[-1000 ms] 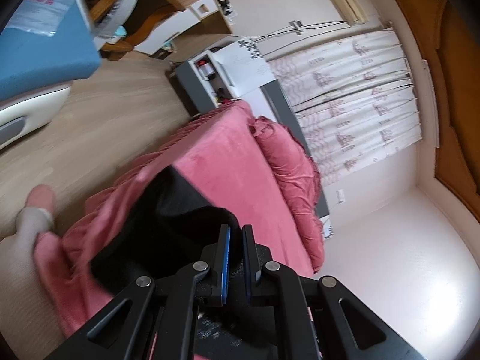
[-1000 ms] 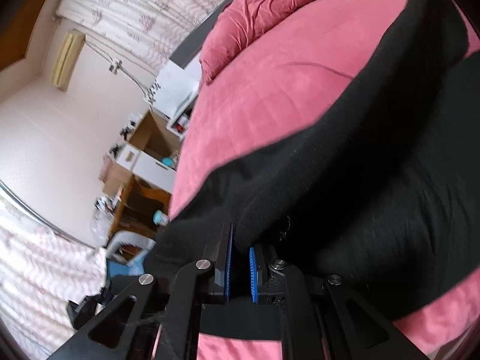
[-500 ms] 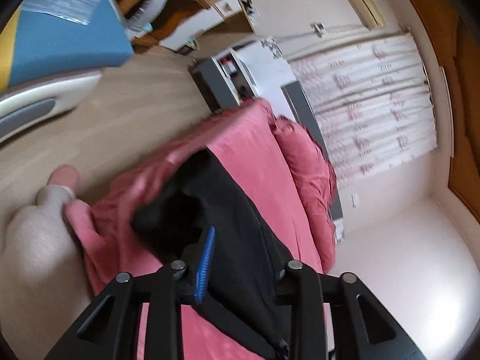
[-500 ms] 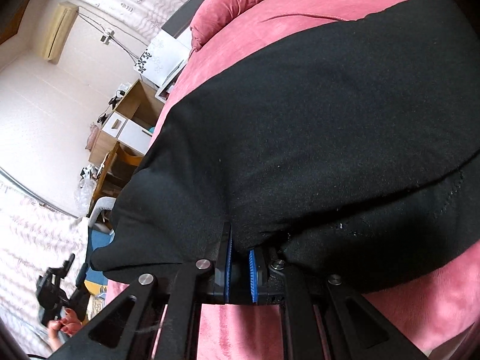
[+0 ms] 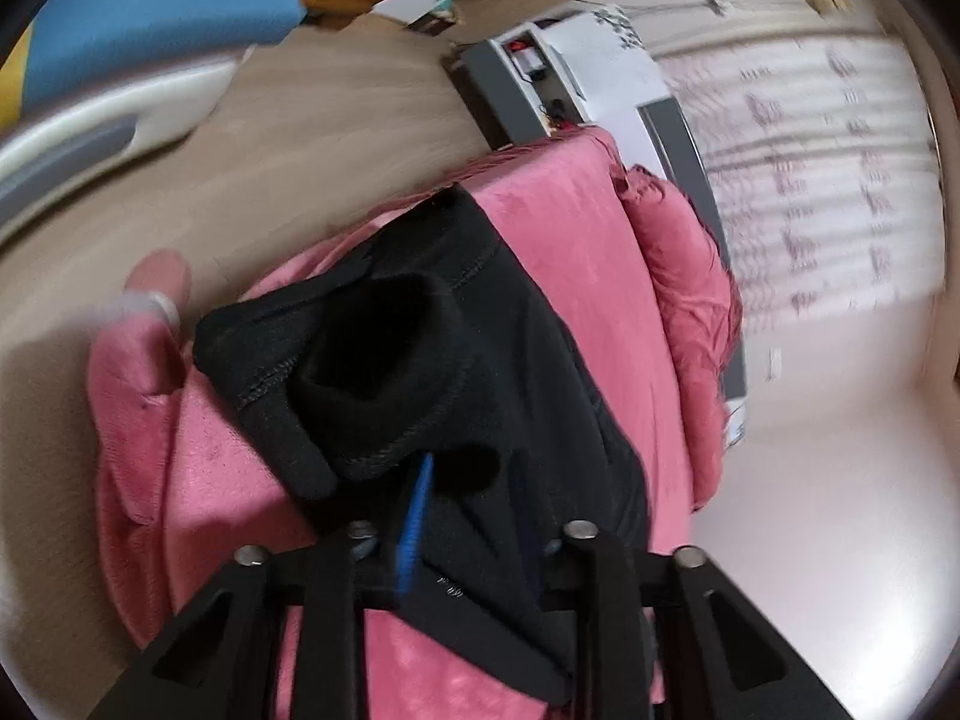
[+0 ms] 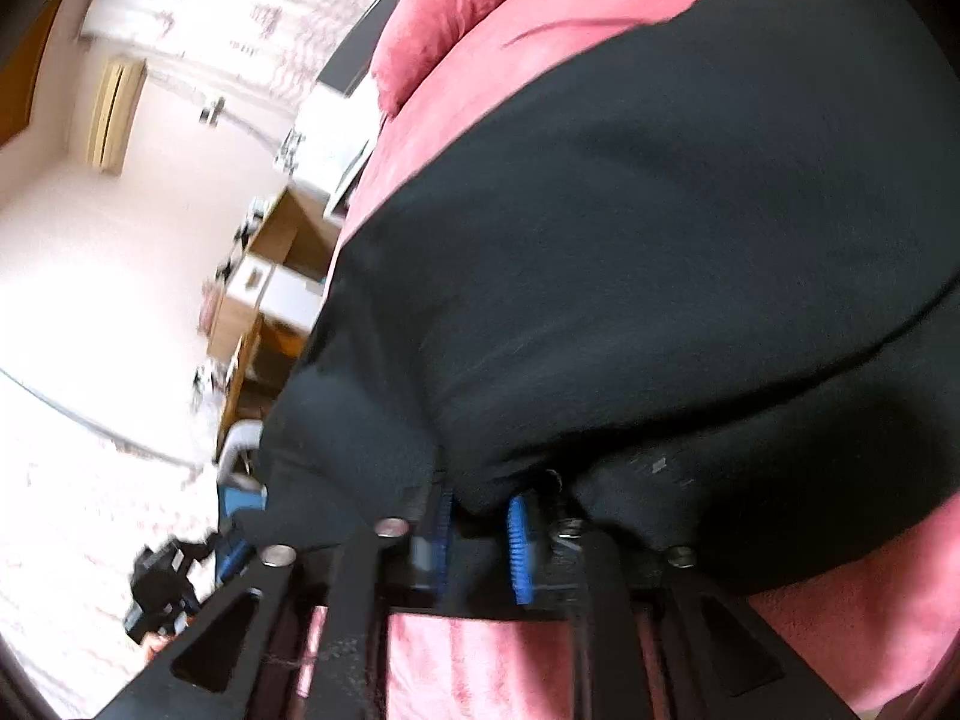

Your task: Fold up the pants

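Note:
Black pants (image 5: 456, 330) lie folded across the pink bed cover (image 5: 570, 252), their hemmed leg ends bunched up just beyond my left gripper (image 5: 471, 498). Its jaws are closing, with a flap of black cloth lying between them and a clear gap at the blue pad (image 5: 414, 516). In the right wrist view the pants (image 6: 660, 240) fill most of the picture. My right gripper (image 6: 480, 516) is at their near edge with its jaws opening. A fold of cloth sits between its blue pads (image 6: 519, 540), which stand apart from it.
A pink pillow (image 5: 678, 276) lies at the head of the bed beside a grey and white nightstand (image 5: 540, 72) and curtains (image 5: 810, 180). Wooden floor (image 5: 300, 120) and a person's foot (image 5: 156, 282) are left of the bed. A desk (image 6: 270, 276) stands beyond it.
Both grippers have sunk toward the bed and the pants now lie flat on it. The left jaws let go, spread wide, then narrowed. The right jaws, shut on the pants' edge before, have parted.

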